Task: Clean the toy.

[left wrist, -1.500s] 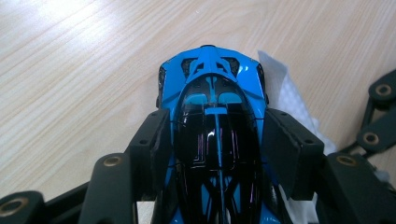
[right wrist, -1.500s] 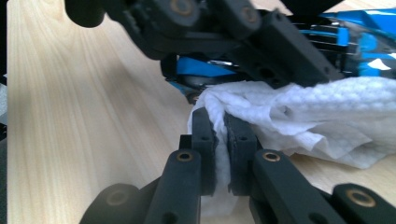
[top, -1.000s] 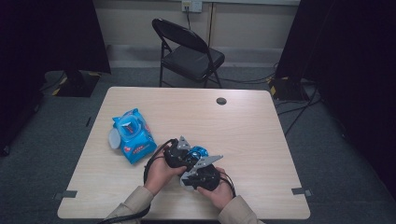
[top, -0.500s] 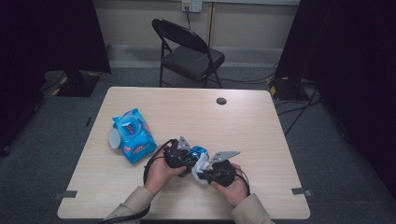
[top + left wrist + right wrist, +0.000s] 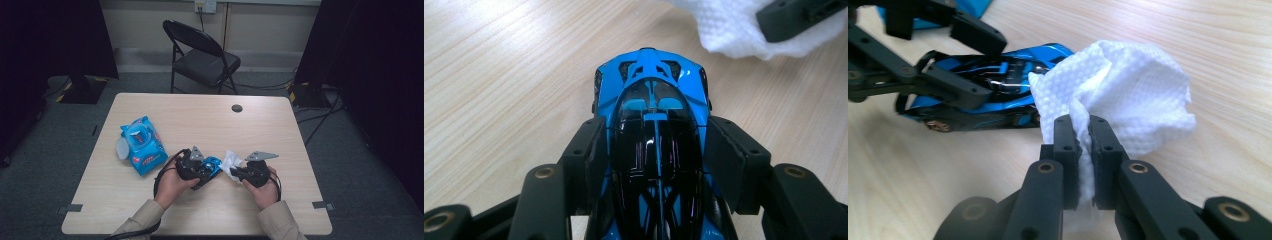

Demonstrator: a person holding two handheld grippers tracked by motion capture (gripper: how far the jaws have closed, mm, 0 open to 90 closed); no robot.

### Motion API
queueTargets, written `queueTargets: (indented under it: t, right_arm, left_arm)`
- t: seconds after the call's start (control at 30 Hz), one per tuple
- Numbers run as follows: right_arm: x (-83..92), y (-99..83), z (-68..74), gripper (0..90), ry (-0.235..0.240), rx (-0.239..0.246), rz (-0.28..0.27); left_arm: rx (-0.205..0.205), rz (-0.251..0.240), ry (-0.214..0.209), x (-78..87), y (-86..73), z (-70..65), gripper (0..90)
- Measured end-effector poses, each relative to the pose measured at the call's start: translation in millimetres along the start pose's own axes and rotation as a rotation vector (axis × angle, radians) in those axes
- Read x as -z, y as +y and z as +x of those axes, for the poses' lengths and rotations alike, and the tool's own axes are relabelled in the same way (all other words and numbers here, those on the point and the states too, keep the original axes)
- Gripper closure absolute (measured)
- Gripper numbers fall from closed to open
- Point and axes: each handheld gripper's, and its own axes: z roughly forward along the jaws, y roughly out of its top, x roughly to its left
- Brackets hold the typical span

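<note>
The left gripper (image 5: 200, 167) has its fingers (image 5: 589, 150) clamped on the sides of a blue and black toy car (image 5: 654, 135), one pad against each flank at about mid-body, so the car's nose sticks out past the fingertips toward the middle of the wooden tabletop (image 5: 200, 120). In the high view the toy car (image 5: 210, 165) sits low over the tabletop near the person's edge, just in front of the left hand (image 5: 172, 182). The right gripper (image 5: 239, 172) has its fingers (image 5: 1065, 145) pinched tight on a crumpled white paper towel (image 5: 1118, 95), a fold of it squeezed between the two pads while the rest bunches out beyond the tips. In the right gripper view the towel is just beside the end of the car (image 5: 993, 90), its edge overlapping the car's body; whether it presses on the car or only hangs close I cannot tell. The right hand (image 5: 262, 187) holds its gripper to the right of the car. A blue pack of wipes (image 5: 142, 145) lies flat on the tabletop, well apart to the left, and a black folding chair (image 5: 200, 55) stands beyond the far edge.
</note>
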Motion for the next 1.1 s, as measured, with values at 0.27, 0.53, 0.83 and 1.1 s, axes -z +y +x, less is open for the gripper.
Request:
queueTargets:
  t: [0.27,0.53,0.83,1.1]
  right_arm:
    - [-15.9,-6.6,-2.1,84.9,-0.036,0.008,0.047]
    - [-24.3,-7.5,-0.1,84.8,-0.043,0.015,0.063]
    - [-30.6,-5.3,7.3,84.8,-0.021,0.030,0.065]
    - [-33.7,-4.3,13.1,84.8,-0.008,0.045,0.069]
  left_arm:
    - [-0.007,0.002,0.002,0.1,0.1,0.1,43.3]
    - [-0.004,0.001,0.002,0.1,-0.1,0.0,43.3]
    - [-0.007,0.003,0.001,0.2,0.0,0.1,43.3]
    - [0.000,-0.004,0.000,-0.1,-0.4,-0.2,43.3]
